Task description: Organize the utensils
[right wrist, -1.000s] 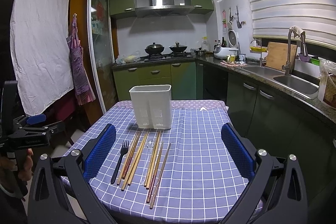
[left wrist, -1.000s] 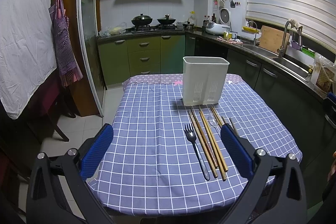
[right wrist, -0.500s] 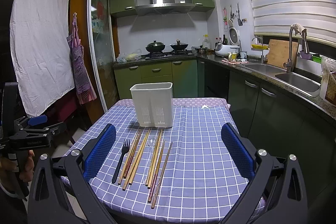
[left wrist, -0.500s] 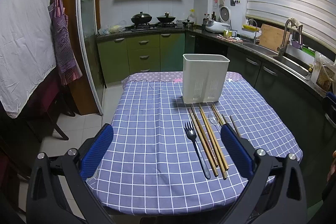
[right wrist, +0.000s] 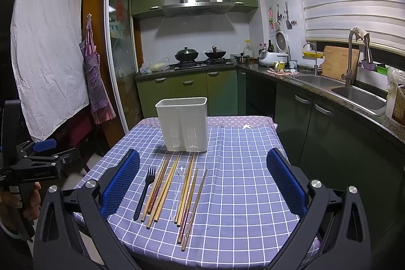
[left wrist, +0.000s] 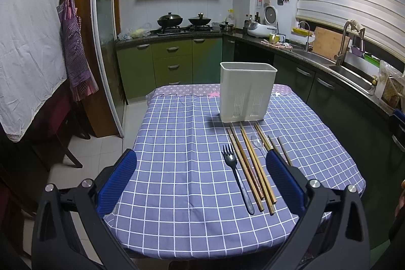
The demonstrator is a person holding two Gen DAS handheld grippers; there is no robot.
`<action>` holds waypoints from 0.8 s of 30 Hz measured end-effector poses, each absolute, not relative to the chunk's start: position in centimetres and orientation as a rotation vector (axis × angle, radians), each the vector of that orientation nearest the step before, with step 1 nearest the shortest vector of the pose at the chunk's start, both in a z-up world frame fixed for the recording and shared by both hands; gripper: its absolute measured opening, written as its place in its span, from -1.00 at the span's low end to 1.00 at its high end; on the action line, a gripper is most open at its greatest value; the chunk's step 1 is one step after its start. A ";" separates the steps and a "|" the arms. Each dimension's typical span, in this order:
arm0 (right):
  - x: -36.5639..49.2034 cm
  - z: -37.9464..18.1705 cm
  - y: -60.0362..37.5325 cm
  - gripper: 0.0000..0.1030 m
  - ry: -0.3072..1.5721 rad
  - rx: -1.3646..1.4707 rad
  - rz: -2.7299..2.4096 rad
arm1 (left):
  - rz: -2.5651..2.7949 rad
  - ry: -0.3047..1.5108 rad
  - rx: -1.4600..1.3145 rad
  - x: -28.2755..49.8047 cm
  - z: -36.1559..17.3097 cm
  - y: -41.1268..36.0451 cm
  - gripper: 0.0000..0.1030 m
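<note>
While both the left gripper (left wrist: 201, 175) and right gripper (right wrist: 202, 176) hung spread wide and empty above the tabletop's (right wrist: 253, 194) near edge, the fork (right wrist: 145, 191), chopsticks (right wrist: 164, 187) and clear spoon (right wrist: 178, 184) lay side by side before the white holder (right wrist: 183, 124); pinching one handle mid-length would likely suit, and the holder's inside was hidden

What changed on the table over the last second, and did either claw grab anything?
Nothing was taken hold of or let go. Both views drifted slightly, with no clear advance on the utensils. The left claw and right claw are open and empty as before; the fork, chopsticks, clear spoon and white holder lie unmoved on the tablecloth.
</note>
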State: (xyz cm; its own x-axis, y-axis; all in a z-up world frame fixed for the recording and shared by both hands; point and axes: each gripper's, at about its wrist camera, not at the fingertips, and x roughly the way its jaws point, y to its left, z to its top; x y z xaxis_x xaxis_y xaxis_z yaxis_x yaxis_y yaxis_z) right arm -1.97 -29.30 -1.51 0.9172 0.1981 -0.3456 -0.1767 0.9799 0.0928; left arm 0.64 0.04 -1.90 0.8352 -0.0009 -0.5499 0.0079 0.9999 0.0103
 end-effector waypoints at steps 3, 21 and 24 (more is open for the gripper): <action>-1.9 -1.5 -29.3 0.92 0.361 0.061 0.191 | -0.004 0.585 0.013 0.7 -1.9 0.0 0.89; -1.6 -1.8 -29.2 0.92 0.368 0.058 0.199 | -0.003 0.585 0.013 0.8 -2.0 0.1 0.89; -1.6 -1.9 -29.1 0.92 0.371 0.055 0.200 | -0.003 0.586 0.012 0.8 -2.1 0.1 0.89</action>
State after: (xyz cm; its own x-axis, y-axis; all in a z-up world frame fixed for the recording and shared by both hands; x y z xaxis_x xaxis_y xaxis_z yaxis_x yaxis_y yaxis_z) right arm -1.56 -29.14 -1.91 0.9123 0.2043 -0.3549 -0.1842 0.9788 0.0898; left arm 0.80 0.11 -2.11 0.8331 0.0007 -0.5531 0.0063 0.9999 0.0107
